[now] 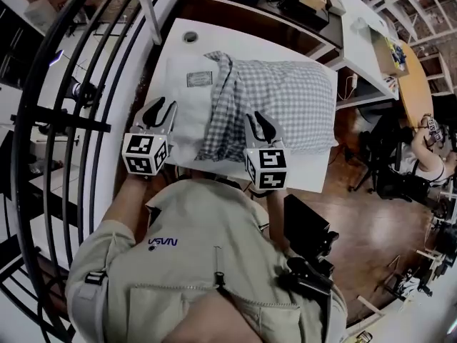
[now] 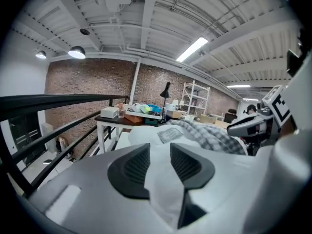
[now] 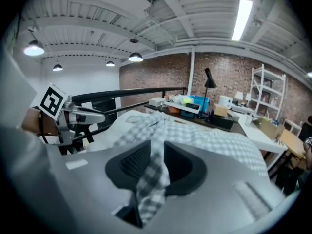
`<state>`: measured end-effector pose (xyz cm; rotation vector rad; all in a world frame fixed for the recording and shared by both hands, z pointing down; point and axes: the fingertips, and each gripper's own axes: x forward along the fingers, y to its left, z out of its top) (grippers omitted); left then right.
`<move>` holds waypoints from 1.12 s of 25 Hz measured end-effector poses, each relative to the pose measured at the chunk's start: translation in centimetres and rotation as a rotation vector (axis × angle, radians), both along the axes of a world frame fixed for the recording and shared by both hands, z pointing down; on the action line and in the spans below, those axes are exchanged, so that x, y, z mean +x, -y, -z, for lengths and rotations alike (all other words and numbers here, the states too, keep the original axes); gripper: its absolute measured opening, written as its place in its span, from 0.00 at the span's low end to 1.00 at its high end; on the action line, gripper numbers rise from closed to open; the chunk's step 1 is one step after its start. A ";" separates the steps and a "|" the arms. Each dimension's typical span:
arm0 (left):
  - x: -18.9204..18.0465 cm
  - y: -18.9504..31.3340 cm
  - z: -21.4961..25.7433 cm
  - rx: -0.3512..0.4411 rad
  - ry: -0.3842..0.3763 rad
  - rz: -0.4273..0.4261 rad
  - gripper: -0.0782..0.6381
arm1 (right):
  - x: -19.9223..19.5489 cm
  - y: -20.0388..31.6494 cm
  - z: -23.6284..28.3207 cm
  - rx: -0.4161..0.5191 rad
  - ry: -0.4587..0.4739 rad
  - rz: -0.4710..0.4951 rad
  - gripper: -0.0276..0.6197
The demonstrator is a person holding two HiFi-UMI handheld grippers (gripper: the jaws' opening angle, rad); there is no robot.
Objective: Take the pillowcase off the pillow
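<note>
Pillowcase (image 1: pixel 285 102), grey-and-white check.

Head view: it covers the right-hand stretch of the pillow (image 1: pixel 187 116), which lies across the white surface (image 1: pixel 314 168). Its open edge is bunched into a ridge near the pillow's middle. The left part of the pillow is bare white, with its sewn label (image 1: pixel 201 79) showing. Judged roughly a third stripped. Left claw (image 1: pixel 159 109) sits at the near edge of the bare pillow, and right claw (image 1: pixel 258 122) at the near end of the bunched ridge. The placement reads as one side anchoring the pillow while the other works the case off toward the right.

Left gripper view: left claw (image 2: pixel 160 149) stands part-way apart. White pillow (image 2: pixel 146 136) cloth bulges into the gap and meets both pads, but no firm pinch is evident, so I log it as loose, not clamped. Beyond it are the checked pillowcase (image 2: pixel 209 134) and the right claw (image 2: pixel 246 126).

Right gripper view: right claw (image 3: pixel 157 152) is also part-way apart. A fold of pillowcase (image 3: pixel 153 172) hangs through the gap, against one pad with dark space on the other side, so it is not gripped. Left claw (image 3: pixel 95 116) is visible beside the bare pillow (image 3: pixel 114 130).

Judgement: both claws need to close on their cloth before any pull, since slack jaws would only slip off.
</note>
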<state>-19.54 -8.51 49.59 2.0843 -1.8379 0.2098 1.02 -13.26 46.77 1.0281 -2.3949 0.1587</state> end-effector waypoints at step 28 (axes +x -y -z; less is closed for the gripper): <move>1.5 0.9 0.1 -0.076 0.168 -0.108 0.13 | 10.6 -1.7 -3.6 0.054 -0.359 -0.252 0.05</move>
